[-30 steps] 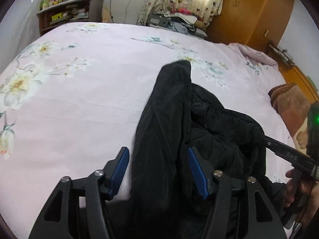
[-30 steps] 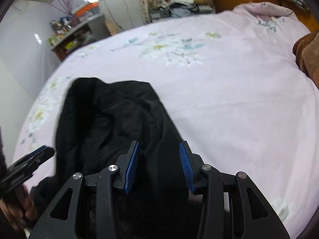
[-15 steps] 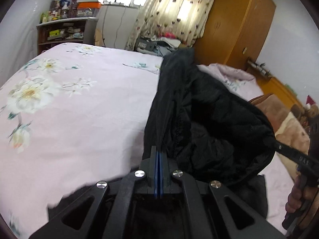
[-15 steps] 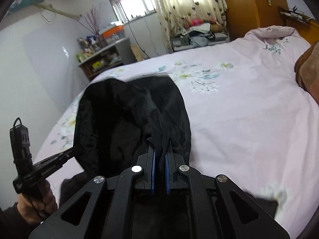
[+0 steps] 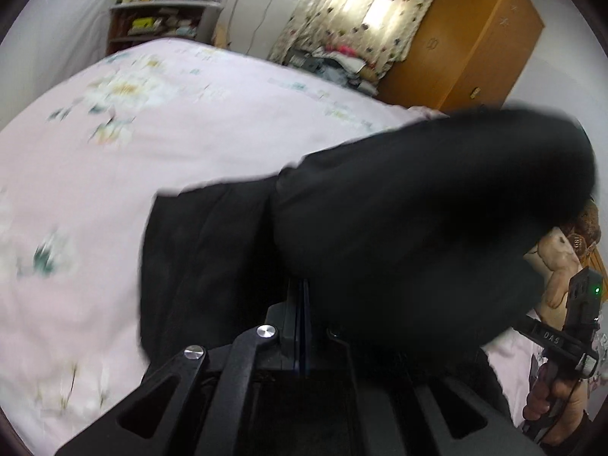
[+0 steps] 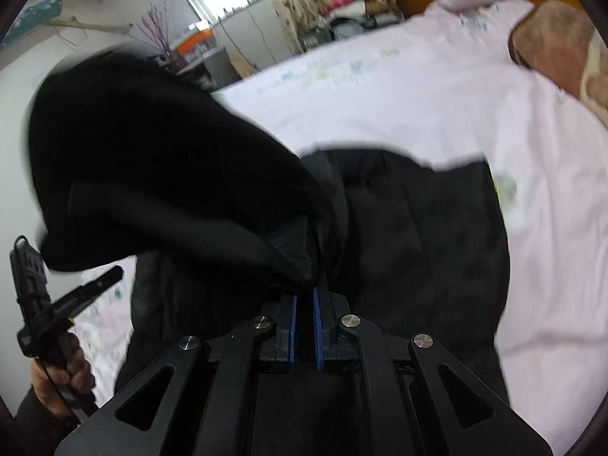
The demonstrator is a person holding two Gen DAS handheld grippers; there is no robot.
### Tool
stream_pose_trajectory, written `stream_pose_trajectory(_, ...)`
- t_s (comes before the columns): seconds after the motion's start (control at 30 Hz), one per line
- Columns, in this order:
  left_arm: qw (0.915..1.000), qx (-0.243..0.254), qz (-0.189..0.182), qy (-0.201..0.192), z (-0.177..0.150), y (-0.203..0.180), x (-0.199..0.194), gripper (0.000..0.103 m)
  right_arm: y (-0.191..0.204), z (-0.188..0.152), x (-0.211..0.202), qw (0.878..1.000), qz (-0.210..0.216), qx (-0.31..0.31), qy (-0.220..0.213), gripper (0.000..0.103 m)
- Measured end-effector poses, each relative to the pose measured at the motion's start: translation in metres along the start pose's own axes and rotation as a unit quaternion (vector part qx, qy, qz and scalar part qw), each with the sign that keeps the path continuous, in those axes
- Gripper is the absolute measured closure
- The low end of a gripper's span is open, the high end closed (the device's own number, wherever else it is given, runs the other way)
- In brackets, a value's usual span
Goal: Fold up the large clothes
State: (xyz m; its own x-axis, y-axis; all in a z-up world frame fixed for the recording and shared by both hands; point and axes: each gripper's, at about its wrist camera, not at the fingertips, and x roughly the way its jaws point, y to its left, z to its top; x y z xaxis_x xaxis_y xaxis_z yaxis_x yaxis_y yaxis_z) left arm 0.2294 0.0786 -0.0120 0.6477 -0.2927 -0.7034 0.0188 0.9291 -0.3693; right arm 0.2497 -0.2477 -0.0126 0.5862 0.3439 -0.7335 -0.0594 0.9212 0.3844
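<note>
A large black jacket hangs in the air over a pink floral bedsheet. My left gripper is shut on the jacket's edge, blue pads pressed together. My right gripper is shut on another part of the jacket, with cloth pinched between its blue pads. The jacket is stretched between the two grippers, and a lower part drapes down toward the bed. The right gripper shows at the right edge of the left wrist view, and the left gripper shows at the left edge of the right wrist view. Both views are motion-blurred.
A brown blanket and a plush toy lie at the bed's right side. An orange wardrobe, curtains and a cluttered shelf stand beyond the bed.
Both grippers closed on the jacket and lifted it off the bed. It has now swung up, spreading wide between them, with both cameras moving fast.
</note>
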Motion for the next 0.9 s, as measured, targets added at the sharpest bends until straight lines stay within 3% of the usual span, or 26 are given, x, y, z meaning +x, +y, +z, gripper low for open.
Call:
stream_pose_trajectory(0.17,0.9988,-0.021,0.032,0.031,-0.030,0.027,-0.017,0.102,-0.012,-0.029,0.006,0.999,0.000,0.016,0.048,0.096)
stream_pose_trajectory(0.27,0.9984,-0.033,0.041,0.023,-0.038,0.036,-0.034,0.102,-0.015,-0.034,-0.003,0.999,-0.004,0.024,0.046,0.092)
stream_pose_trajectory(0.33,0.9986,-0.033,0.039,0.009,-0.034,0.032,-0.039,0.101,-0.012,-0.024,-0.008,0.999,-0.001,0.025,0.029,0.075)
stream_pose_trajectory(0.4,0.9993,-0.019,0.033,-0.002,-0.022,0.022,-0.035,0.099,-0.006,-0.014,-0.009,0.999,0.014,0.029,0.018,0.066)
stream_pose_trajectory(0.53,0.9999,0.009,0.000,-0.007,-0.005,-0.007,-0.012,0.091,0.020,-0.004,0.009,0.999,0.029,0.016,0.012,0.066)
stream_pose_trajectory(0.67,0.9968,0.057,-0.050,0.024,-0.024,-0.036,0.014,0.091,0.038,-0.005,0.027,0.999,0.041,-0.006,0.015,0.066)
stream_pose_trajectory(0.77,0.9945,0.055,-0.045,0.077,-0.057,-0.036,0.049,0.090,0.038,-0.018,0.047,0.999,0.021,-0.021,0.039,0.066)
stream_pose_trajectory(0.9,0.9957,0.042,-0.044,0.070,-0.076,-0.032,0.061,0.090,0.023,-0.046,0.084,0.996,-0.003,-0.016,0.093,0.066)
